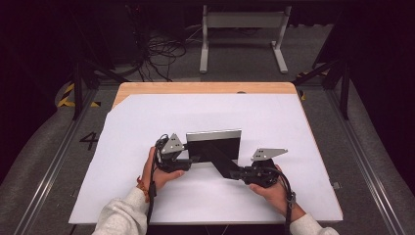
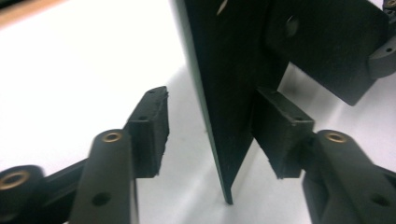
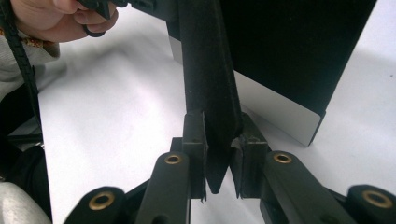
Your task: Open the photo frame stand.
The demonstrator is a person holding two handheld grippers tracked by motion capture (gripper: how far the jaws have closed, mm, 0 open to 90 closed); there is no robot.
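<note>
Frame (image 1: 214,146), black and upright, is seen near the middle of the white sheet (image 1: 147,122) that covers the wooden bench (image 1: 205,87), its pale top edge catching the light. From the frame's back a long black prop leg (image 1: 222,160) is swung out toward the person's side, and it is by that leg that everything is placed here.

At the leg's free end the right gripper (image 1: 239,172) is found, held in the right hand (image 1: 271,188); in the right gripper view the leg (image 3: 208,93) is pinched between both pads, so the jaws are clamped on it. Beyond the leg in that view the frame's dark panel (image 3: 289,51) and its pale edge are made out.

To the other side of the leg, at the frame's left edge, the left gripper (image 1: 190,160) is held in the left hand (image 1: 159,171). In the left gripper view the frame (image 2: 224,93) is seen edge-on between the jaws: one pad (image 2: 280,130) is pressed against its back face, while the other pad (image 2: 149,130) is kept clear of it, with white sheet showing in the gap. The jaws are thus apart and nothing is gripped by them.
</note>
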